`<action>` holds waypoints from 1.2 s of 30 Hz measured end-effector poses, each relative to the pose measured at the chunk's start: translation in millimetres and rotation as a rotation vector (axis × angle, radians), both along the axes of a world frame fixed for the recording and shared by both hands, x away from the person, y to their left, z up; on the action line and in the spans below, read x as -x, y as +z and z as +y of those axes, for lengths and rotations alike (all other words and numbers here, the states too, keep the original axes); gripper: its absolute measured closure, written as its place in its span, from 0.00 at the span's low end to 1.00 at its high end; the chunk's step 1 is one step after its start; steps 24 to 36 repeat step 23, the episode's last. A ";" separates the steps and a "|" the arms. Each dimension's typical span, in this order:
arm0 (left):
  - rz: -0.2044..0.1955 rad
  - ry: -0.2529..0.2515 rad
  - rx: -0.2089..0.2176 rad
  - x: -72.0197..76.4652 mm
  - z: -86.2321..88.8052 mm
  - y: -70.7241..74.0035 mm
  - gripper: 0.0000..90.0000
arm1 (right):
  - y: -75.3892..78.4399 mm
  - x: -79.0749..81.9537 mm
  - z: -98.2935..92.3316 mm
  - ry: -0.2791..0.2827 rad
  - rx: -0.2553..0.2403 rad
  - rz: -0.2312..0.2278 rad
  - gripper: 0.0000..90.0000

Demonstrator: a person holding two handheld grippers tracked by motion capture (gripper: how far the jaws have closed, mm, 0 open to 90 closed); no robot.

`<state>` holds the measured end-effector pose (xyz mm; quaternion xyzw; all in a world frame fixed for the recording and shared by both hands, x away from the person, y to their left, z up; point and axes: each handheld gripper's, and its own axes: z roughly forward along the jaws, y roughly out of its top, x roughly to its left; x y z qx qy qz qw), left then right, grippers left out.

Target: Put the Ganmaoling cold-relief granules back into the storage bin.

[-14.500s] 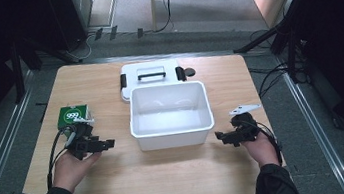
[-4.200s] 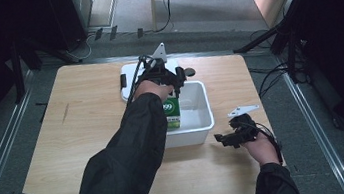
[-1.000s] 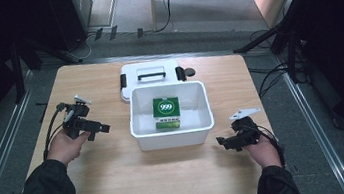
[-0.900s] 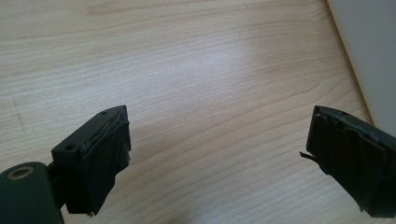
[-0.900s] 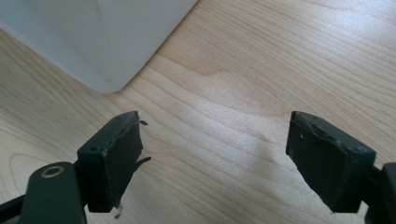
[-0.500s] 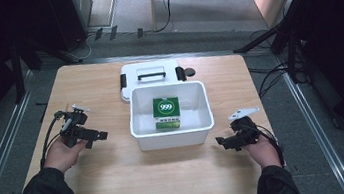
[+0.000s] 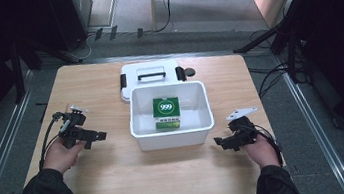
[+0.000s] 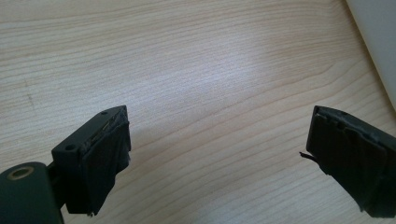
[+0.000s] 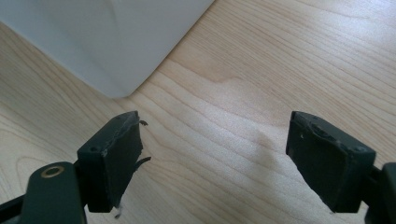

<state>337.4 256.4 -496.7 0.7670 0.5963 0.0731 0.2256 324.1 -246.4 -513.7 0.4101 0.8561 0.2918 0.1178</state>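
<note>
A green box marked 999 (image 7: 166, 112) lies inside the white plastic bin (image 7: 140, 131) at the middle of the table. My left gripper (image 7: 101, 135) hovers over bare wood left of the bin, jaws open and nothing between them (image 8: 219, 154); the bin's white wall (image 8: 376, 42) edges that view at the upper right. My right gripper (image 7: 218, 142) rests low by the bin's near right corner, also open and empty (image 9: 212, 158), with the bin's rounded corner (image 9: 107, 46) in front of it.
The bin's white lid (image 7: 149, 74) with its handle and black clips lies just behind the bin. A small dark round thing (image 7: 190, 71) sits beside the lid. The wooden table (image 7: 121, 184) has bare room at the left and front. Dark floor and metal rails surround it.
My left hand has drawn back a little toward the table's left front, away from the bin. The right hand has stayed put. The green box lies still in the bin.
</note>
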 end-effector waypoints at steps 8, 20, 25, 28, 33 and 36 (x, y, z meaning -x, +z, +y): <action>0.003 0.006 -0.004 -0.3 0.0 -0.9 0.08 | 0.0 -0.1 -0.1 0.001 0.001 0.001 0.21; 0.009 0.000 -0.038 -0.9 -3.2 -5.0 0.08 | -0.2 -0.4 -0.4 -0.001 -0.002 0.001 0.21; 0.014 -0.010 -0.042 -0.6 -5.7 -6.4 0.08 | -0.5 -1.0 -0.5 0.000 -0.001 0.001 0.21; 0.014 -0.010 -0.042 -0.6 -5.7 -6.4 0.08 | -0.5 -1.0 -0.5 0.000 -0.001 0.001 0.21; 0.014 -0.010 -0.042 -0.6 -5.7 -6.4 0.08 | -0.5 -1.0 -0.5 0.000 -0.001 0.001 0.21; 0.014 -0.010 -0.042 -0.6 -5.7 -6.4 0.08 | -0.5 -1.0 -0.5 0.000 -0.001 0.001 0.21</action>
